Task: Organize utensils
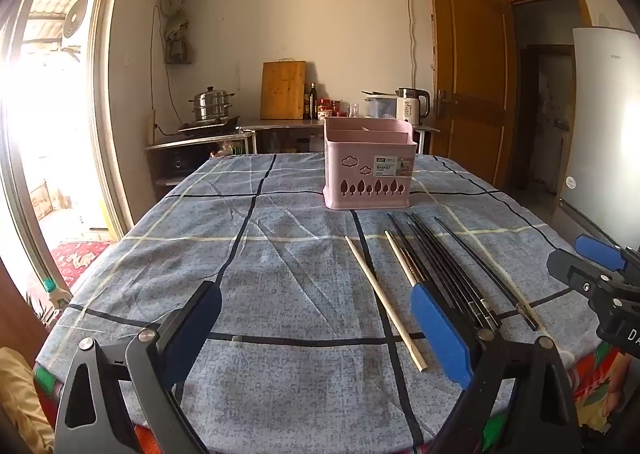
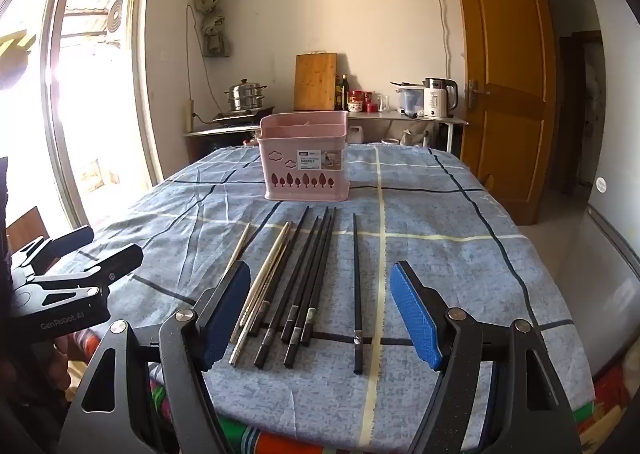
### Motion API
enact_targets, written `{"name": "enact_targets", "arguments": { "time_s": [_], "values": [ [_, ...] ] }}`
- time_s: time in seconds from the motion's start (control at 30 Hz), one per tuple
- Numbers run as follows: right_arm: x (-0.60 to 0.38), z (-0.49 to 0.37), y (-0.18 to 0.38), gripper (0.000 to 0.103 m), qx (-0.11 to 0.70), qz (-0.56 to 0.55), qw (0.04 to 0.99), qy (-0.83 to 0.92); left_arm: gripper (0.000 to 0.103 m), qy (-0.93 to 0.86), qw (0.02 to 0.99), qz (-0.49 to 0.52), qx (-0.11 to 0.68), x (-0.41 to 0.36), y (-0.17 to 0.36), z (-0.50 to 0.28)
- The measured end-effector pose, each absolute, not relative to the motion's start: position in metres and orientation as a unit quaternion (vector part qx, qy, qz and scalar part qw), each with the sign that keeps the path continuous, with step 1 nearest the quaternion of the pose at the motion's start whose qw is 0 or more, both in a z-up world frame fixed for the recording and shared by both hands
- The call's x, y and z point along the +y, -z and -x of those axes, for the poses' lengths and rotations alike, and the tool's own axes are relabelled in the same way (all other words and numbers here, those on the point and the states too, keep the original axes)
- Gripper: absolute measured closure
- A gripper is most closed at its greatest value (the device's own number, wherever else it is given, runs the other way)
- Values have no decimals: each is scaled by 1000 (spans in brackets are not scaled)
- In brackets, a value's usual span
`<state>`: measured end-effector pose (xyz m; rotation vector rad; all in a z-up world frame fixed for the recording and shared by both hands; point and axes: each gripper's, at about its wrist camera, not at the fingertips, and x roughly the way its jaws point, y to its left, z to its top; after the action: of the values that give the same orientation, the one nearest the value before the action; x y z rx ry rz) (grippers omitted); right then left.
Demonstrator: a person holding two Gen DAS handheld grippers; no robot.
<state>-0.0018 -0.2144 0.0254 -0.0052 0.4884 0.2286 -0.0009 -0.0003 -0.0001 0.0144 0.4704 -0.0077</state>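
A pink utensil basket (image 1: 367, 165) (image 2: 305, 159) with several compartments stands upright on the blue checked tablecloth. In front of it lie several chopsticks side by side: black ones (image 2: 310, 278) (image 1: 444, 270), pale ones (image 2: 266, 282) (image 1: 404, 262), one pale stick apart on the left (image 1: 384, 302) and one black stick apart on the right (image 2: 356, 294). My left gripper (image 1: 316, 338) hovers open near the table's front edge, left of the sticks. My right gripper (image 2: 320, 314) hangs open above the near ends of the chopsticks, touching none.
The table (image 1: 180, 246) is covered by the cloth, which drops off at the front edge. Behind stands a counter with a steel pot (image 1: 211, 103), a cutting board (image 1: 283, 89), bottles and a kettle (image 1: 412, 105). A wooden door (image 1: 472, 77) and a fridge (image 1: 604, 125) are on the right.
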Motion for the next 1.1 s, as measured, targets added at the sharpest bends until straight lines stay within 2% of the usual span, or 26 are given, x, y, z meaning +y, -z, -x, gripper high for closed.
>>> {"name": "enact_targets", "arguments": {
  "time_s": [1.1],
  "values": [
    [-214, 3, -27, 30, 245, -5, 964, -108, 6, 16, 969, -2, 246, 0, 5, 1]
  ]
}}
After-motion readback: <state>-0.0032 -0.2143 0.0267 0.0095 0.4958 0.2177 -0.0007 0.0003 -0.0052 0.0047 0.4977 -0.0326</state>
